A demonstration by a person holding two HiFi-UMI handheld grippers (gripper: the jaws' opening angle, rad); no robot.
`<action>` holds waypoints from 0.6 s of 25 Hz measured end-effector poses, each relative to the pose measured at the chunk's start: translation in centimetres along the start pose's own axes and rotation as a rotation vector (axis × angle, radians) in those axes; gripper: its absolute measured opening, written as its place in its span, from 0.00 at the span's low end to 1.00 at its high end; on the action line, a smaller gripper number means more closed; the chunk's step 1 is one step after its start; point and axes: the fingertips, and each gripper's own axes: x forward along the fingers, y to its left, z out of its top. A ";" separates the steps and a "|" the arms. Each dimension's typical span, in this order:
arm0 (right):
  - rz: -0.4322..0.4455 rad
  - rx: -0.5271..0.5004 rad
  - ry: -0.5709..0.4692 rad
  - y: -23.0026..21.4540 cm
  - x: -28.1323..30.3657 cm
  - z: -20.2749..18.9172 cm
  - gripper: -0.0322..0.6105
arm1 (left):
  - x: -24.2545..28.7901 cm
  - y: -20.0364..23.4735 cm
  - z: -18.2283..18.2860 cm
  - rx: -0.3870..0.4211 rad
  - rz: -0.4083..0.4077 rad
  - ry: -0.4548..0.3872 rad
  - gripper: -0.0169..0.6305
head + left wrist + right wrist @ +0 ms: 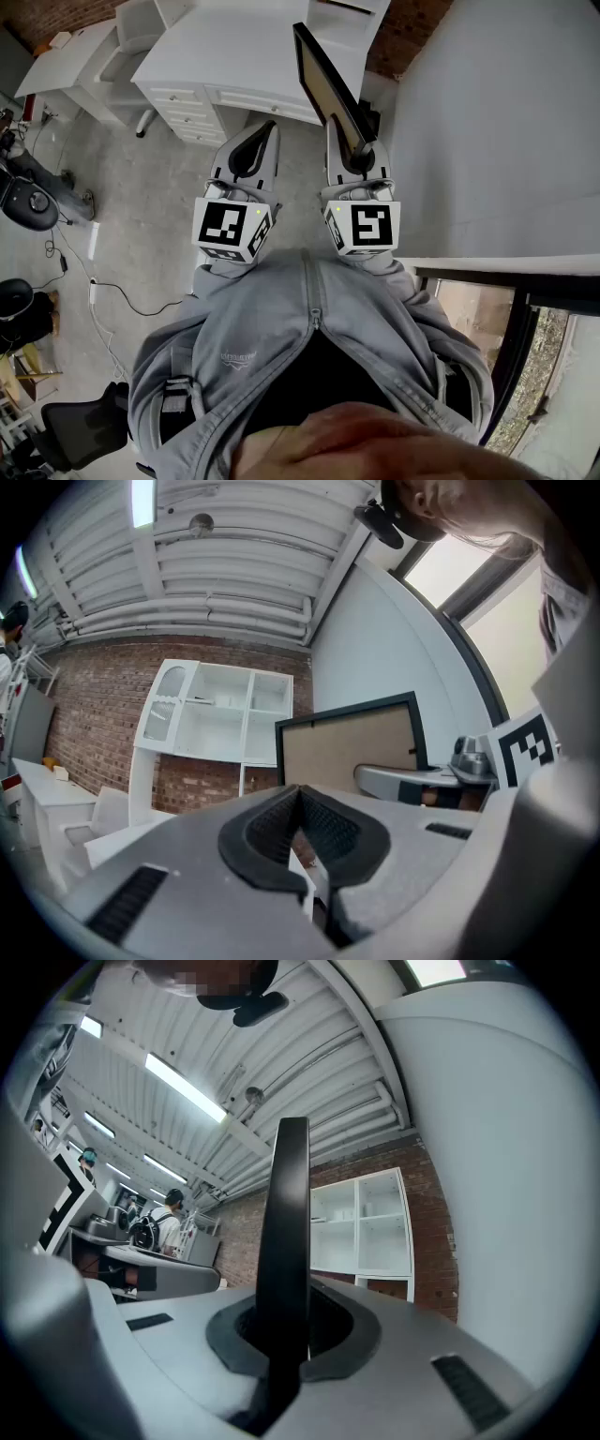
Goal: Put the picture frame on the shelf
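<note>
Shelf (220, 714): white unit with open compartments, standing against the brick wall (94, 714). What the compartments hold is too small to tell. It also shows in the right gripper view, beyond the frame's edge.

Drawers (192, 101) under the white tabletop (234, 47) are shut, so their contents are hidden.

Picture frame (328, 80): off the shelf and in the air, well apart from it. It has a black rim and a tan backing board.
- It sticks out of the right gripper (361, 152) along the line of the jaws.
- In the head view its long axis runs away from the person, toward the tabletop.
- The backing faces the person's left; the left gripper view shows that tan side broadly.
- The right gripper view shows the frame edge-on, as a narrow dark bar rising from between the pads.

Right gripper: clenched on the frame's lower edge, pads pressing on both faces.

Left gripper (265, 127): jaws closed tip to tip with nothing between them. It is held beside the right one, apart from the frame.

Both grippers are over the grey floor (122, 216), in front of the person's grey hoodie (281, 319).
</note>
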 end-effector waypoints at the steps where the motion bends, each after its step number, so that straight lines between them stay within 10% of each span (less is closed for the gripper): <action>1: 0.000 0.002 0.001 0.1 0.0 0.0 0.10 | -0.1 0.1 0.0 -0.001 0.002 0.000 0.04; 15: -0.021 0.034 0.001 2.8 2.5 -0.4 0.10 | -1.1 4.1 -0.5 -0.008 -0.019 -0.011 0.04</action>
